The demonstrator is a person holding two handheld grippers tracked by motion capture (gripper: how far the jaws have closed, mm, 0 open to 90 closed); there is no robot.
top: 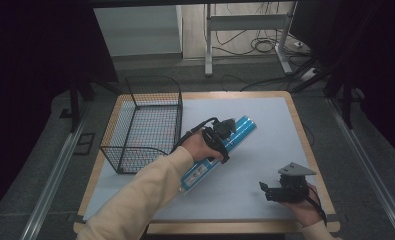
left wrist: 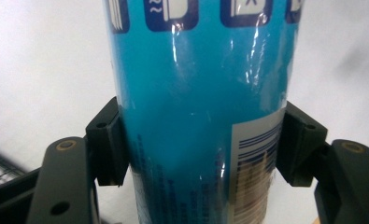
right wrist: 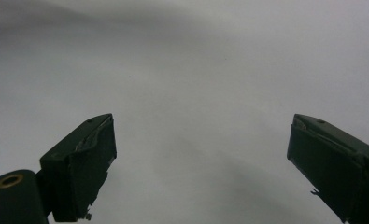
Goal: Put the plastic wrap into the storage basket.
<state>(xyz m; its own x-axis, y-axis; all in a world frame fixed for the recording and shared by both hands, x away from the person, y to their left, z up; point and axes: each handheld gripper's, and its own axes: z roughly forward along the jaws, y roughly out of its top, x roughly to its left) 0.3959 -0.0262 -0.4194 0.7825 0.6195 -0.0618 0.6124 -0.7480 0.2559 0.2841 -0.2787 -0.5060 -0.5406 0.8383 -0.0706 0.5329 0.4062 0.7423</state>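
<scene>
So the left gripper (top: 224, 131) has its jaws clamped around a long blue tube (top: 220, 152), roughly mid-length, with a black pad pressed against each side of it. In the left gripper view the tube (left wrist: 196, 116) is glossy and shrink-wrapped, with dark blue icon squares near the top and a white label with stripes at the lower right. The tube lies diagonally over the pale mat (top: 265, 120) on the desk (top: 299, 125), its far end pointing up-right, its near end down toward the person's cream sleeve (top: 150, 187). Can't tell from the high view if it's touching the mat or just off it.

A black wire basket (top: 144, 125) sits just to the left of the tube, on the left part of the desk.

The right gripper (top: 265, 190) is near the bottom right corner of the mat, well apart from the tube, pointing left. Its jaws stand wide apart with nothing between them, just plain mat (right wrist: 196, 93) in the right gripper view.
</scene>
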